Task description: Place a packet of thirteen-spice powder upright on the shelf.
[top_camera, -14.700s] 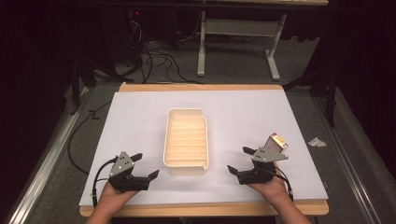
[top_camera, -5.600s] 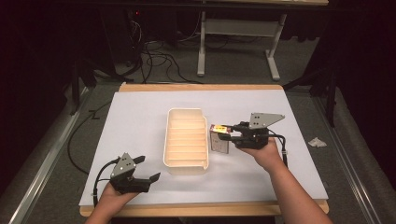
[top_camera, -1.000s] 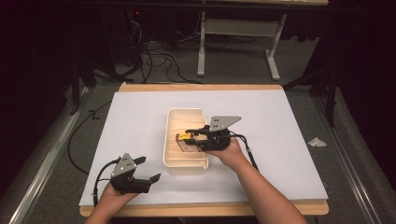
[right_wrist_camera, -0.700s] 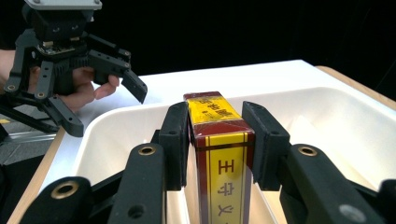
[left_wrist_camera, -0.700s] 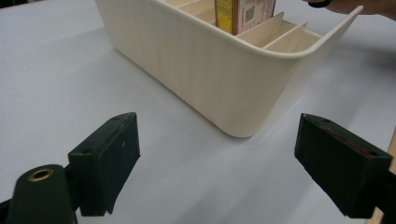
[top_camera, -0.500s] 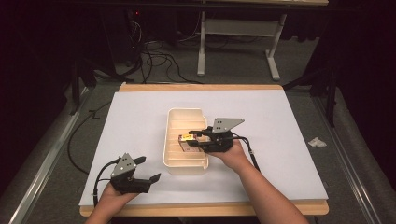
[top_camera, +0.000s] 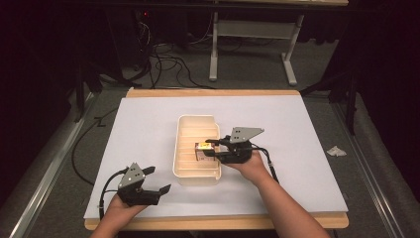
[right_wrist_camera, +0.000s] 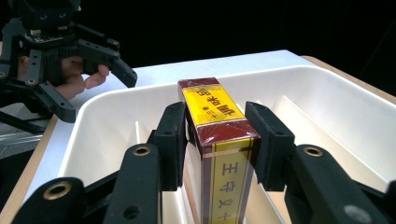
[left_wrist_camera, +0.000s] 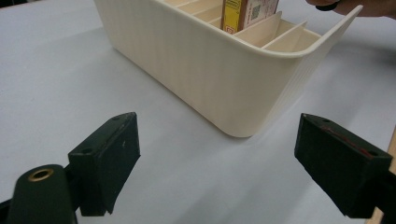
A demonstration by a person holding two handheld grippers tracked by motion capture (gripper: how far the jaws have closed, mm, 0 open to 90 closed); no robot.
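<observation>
Right gripper [right_wrist_camera: 215, 140] jaws just easing off box [right_wrist_camera: 219, 140], seemingly barely touching.

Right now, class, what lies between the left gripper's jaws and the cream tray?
In the left gripper view, only bare white table cover separates the open left gripper from the tray.

A cream slotted tray [top_camera: 184, 130] sits lengthwise near the middle of a white sheet [top_camera: 148, 124] that covers a wooden-edged table [top_camera: 213, 92]. The right gripper [top_camera: 214, 149] reaches over the tray's right wall, its jaws on either side of a small yellow and dark red box [top_camera: 202, 149] standing in one of the middle slots; the jaws have just been opening a little. The left gripper [top_camera: 159, 181] rests near the sheet's front left corner, well apart from the tray, its jaws spread. A crumpled scrap [top_camera: 336, 150] lies on the grey floor to the right.
</observation>
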